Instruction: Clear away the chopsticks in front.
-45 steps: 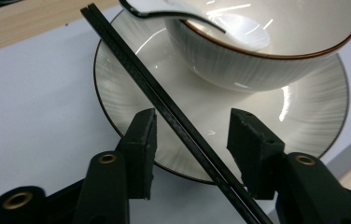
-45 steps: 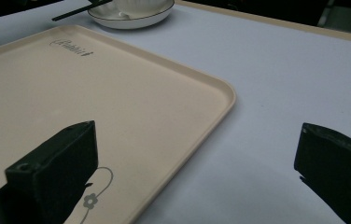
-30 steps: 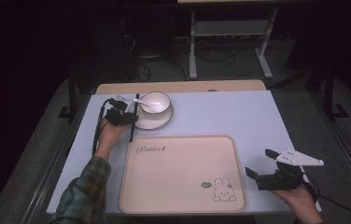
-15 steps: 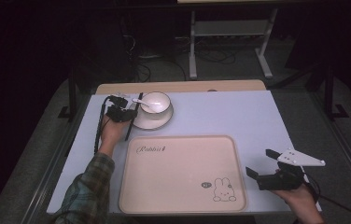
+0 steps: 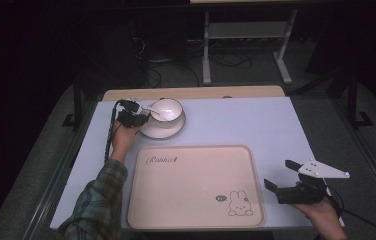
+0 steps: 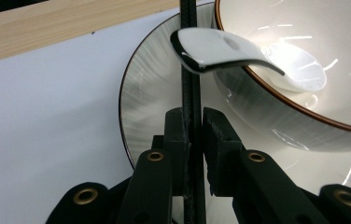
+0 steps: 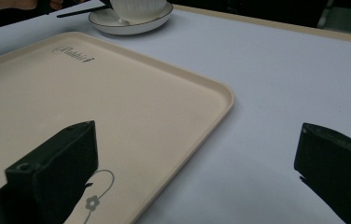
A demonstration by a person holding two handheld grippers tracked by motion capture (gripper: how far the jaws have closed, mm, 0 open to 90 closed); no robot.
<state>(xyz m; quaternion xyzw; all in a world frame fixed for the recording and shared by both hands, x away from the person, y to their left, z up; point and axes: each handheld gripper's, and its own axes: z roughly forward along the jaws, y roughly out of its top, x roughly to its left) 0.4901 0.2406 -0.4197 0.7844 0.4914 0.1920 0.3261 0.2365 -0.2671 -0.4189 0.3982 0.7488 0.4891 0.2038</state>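
A white bowl [image 5: 166, 111] stands on a dark-rimmed saucer [image 5: 148, 130] at the table's far left, and a white spoon [image 6: 239, 51] rests in it with its handle over the rim. My left gripper [image 5: 133, 117] is at the saucer's left edge. Its jaws have just been closing, and the pads [image 6: 215, 140] now press on a thin black stick [image 6: 190, 88] that runs up past the spoon handle. The same stick [image 7: 82, 11] points at the saucer in the right gripper view. My right gripper [image 5: 276, 175] hovers open at the near right, beside the beige tray [image 5: 191, 200], with nothing between its fingers [image 7: 52, 172].
The beige tray [image 7: 117, 93] has a rabbit print and lies front and centre on the pale table [image 5: 256, 125]. A wooden strip [image 5: 196, 92] borders the far edge. Dark floor, cables and a metal stand lie beyond.
The left hand has shifted slightly by the saucer. The right hand and its gripper have stayed where they were.
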